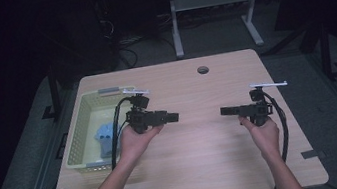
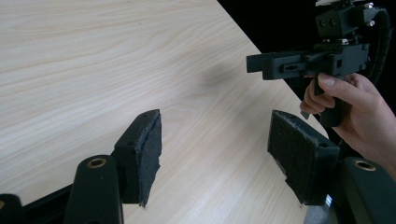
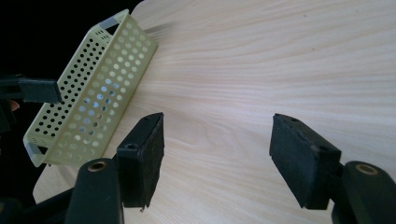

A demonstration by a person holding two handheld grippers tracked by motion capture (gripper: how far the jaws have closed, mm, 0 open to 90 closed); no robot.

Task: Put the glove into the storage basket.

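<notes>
Both grippers, left gripper (image 1: 174, 117) and right gripper (image 1: 225, 111), hover jaws spread and empty, tips facing across the bare tabletop (image 1: 208, 169) middle, likely poised to start, while the blue object (image 1: 105, 136) sits in the yellow perforated basket (image 1: 76, 138) by the left edge.

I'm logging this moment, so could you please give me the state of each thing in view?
Left tongs: open, empty, held above the table.
Right tongs: open, empty, held above the table.
Basket: upright at the table's left side, holding a blue item.
Blue item: lying inside the basket.
Table: bare between the tongs.
</notes>
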